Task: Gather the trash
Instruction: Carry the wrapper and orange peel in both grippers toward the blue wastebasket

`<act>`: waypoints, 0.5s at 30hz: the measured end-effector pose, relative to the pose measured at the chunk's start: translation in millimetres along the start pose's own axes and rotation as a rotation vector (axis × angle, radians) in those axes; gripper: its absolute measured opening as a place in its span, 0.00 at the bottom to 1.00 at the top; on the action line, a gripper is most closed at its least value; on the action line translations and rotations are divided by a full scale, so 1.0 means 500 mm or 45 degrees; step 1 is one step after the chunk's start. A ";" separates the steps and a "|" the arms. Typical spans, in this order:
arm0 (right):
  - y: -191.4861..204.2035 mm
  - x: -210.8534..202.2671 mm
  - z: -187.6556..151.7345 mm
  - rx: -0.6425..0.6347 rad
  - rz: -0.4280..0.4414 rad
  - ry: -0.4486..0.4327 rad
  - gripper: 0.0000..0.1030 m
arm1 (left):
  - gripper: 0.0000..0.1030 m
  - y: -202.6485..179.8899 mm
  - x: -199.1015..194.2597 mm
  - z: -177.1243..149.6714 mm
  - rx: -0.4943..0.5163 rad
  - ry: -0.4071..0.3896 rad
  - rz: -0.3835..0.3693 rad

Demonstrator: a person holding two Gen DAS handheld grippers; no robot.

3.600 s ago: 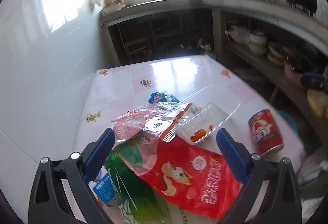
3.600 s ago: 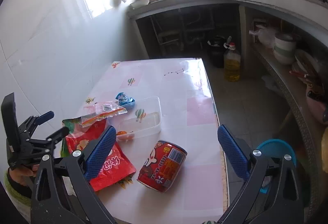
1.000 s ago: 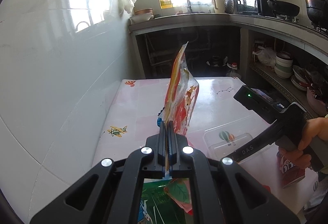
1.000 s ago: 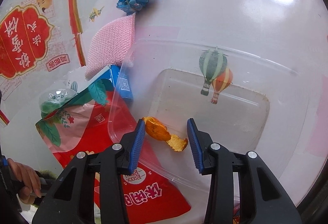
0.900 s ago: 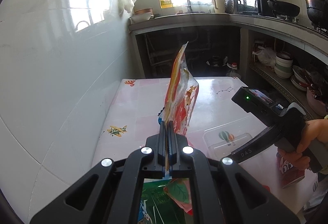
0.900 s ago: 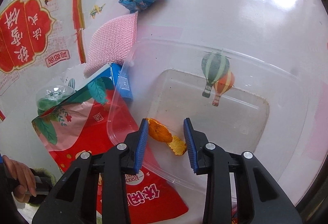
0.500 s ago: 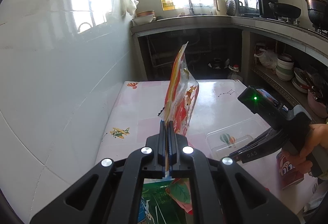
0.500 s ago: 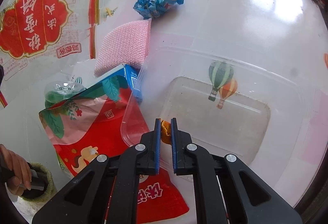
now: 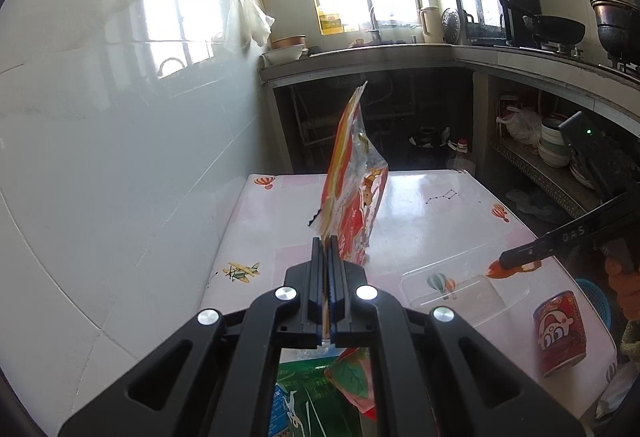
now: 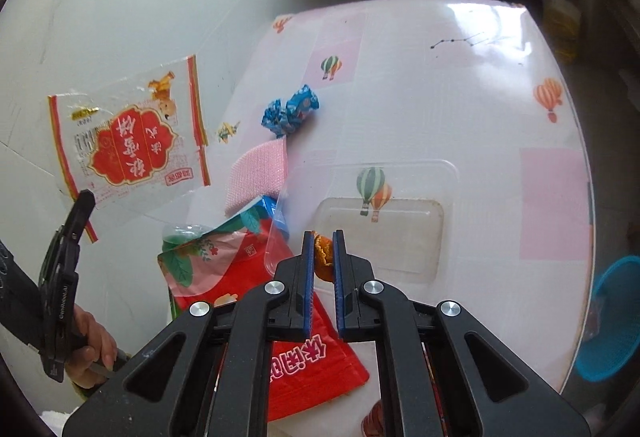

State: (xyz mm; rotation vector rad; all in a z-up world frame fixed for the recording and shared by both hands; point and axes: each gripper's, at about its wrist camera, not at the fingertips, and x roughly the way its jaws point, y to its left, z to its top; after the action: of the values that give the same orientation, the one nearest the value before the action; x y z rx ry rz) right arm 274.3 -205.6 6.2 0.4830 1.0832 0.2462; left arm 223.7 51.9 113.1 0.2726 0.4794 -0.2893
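Left gripper (image 9: 325,249) is clamped tight on the clear red-printed wrapper (image 9: 354,173), holding it upright above the table (image 10: 440,77). Right gripper (image 10: 322,245) pinches the orange peel (image 10: 322,257), lifted above the clear plastic tray (image 10: 400,237). Down on the tabletop: big red snack bag (image 10: 280,301), red can (image 9: 560,333) near the edge, pink sponge (image 10: 258,177), and the crumpled blue wrapper (image 10: 290,111) beyond it.
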 end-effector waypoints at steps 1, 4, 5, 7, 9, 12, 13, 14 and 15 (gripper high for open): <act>-0.007 -0.025 0.008 0.014 0.004 -0.023 0.07 | 0.02 0.002 -0.002 0.002 -0.001 -0.003 0.001; -0.028 -0.056 -0.013 0.056 0.016 -0.096 0.07 | 0.01 -0.001 -0.016 0.004 -0.005 -0.015 0.005; -0.036 -0.070 -0.019 0.071 0.021 -0.116 0.07 | 0.01 -0.002 -0.020 0.007 -0.006 -0.019 0.007; -0.053 -0.092 -0.033 0.103 0.031 -0.156 0.07 | 0.01 -0.006 -0.033 0.009 -0.008 -0.032 0.007; -0.063 -0.108 -0.044 0.133 0.038 -0.188 0.07 | 0.01 -0.013 -0.045 0.013 -0.007 -0.044 0.003; -0.083 -0.135 -0.064 0.169 0.045 -0.227 0.07 | 0.01 -0.027 -0.057 0.020 0.003 -0.057 -0.012; -0.090 -0.145 -0.072 0.181 0.047 -0.239 0.07 | 0.01 -0.033 -0.062 0.021 0.008 -0.061 -0.018; -0.095 -0.147 -0.078 0.191 0.049 -0.248 0.07 | 0.01 -0.041 -0.066 0.023 0.014 -0.065 -0.024; -0.100 -0.150 -0.085 0.204 0.050 -0.259 0.07 | 0.02 -0.049 -0.069 0.025 0.019 -0.068 -0.031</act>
State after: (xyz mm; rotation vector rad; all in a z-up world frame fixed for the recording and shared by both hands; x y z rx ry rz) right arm 200.4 -269.8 24.2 0.6587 0.8987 0.1418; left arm 191.3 32.5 136.3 0.2731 0.4279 -0.3231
